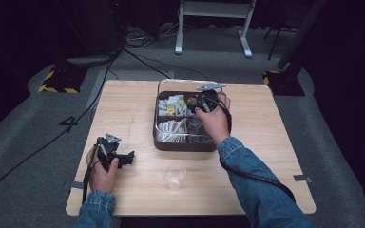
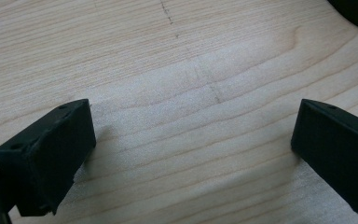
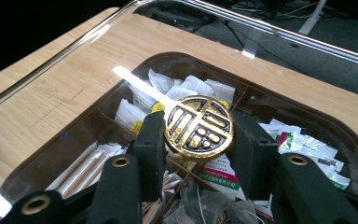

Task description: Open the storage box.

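The right hand-held gripper (image 3: 198, 140) is pinching a round gold and black knob (image 3: 199, 128). The knob sits right between its two black jaws, one jaw on each side, both touching its edge. This knob is the handle in the middle of a clear lid (image 3: 98, 81). The lid lies over a dark box (image 1: 185, 145) with four little rooms inside. Through the lid you can see white packets (image 3: 135, 114) just past the jaw on the left side of the right gripper view, wooden sticks (image 3: 86, 165) down near that same jaw, and a packet with green and red print (image 3: 303, 140) off past the other jaw.

In the high view the right hand-held gripper (image 1: 204, 102) is over the far part of the box, with the hand (image 1: 215, 121) behind it. So the knob is straight ahead of this gripper, not off to a side. The lid is flat and wide, and it spreads out all around the knob, so I think a lift should go straight up to keep it from tipping.

The left hand-held gripper (image 1: 123, 159) is well apart from the box, resting on the bench (image 1: 123, 109) near the person's side. Its jaws are spread wide with bare wood (image 2: 196, 116) between them. A clear cup (image 1: 175, 176) stands on the bench between the two arms, near the box's close edge. The right hand is much the nearer one to the lid.
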`<move>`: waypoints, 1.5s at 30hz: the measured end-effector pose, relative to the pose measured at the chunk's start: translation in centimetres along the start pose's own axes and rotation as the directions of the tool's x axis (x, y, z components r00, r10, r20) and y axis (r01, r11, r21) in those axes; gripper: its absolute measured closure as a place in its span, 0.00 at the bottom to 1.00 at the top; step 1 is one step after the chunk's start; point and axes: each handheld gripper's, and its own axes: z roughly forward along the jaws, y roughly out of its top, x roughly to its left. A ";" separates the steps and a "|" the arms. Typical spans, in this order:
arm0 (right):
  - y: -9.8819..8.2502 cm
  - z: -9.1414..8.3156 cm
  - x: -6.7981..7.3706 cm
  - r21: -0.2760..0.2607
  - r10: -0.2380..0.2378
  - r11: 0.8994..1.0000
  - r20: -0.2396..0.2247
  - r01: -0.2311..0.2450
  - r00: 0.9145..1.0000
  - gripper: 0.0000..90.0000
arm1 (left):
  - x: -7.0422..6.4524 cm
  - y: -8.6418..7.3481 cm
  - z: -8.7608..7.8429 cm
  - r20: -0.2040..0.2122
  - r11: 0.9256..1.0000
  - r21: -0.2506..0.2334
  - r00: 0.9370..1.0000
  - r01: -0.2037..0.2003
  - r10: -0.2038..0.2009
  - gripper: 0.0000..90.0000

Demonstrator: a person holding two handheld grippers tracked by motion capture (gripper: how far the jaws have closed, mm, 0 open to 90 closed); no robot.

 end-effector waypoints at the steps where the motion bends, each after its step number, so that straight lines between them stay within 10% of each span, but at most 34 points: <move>1: 0.0 0.0 0.0 0.000 0.000 1.000 0.000 0.000 1.000 0.65 | 0.0 0.0 0.0 0.000 1.000 0.000 1.000 0.000 0.000 0.00; 45: -3.3 -11.7 -11.7 -0.034 0.043 0.999 0.156 -0.039 0.987 0.65 | 0.2 0.1 0.1 0.012 1.000 0.001 1.000 -0.011 0.011 0.00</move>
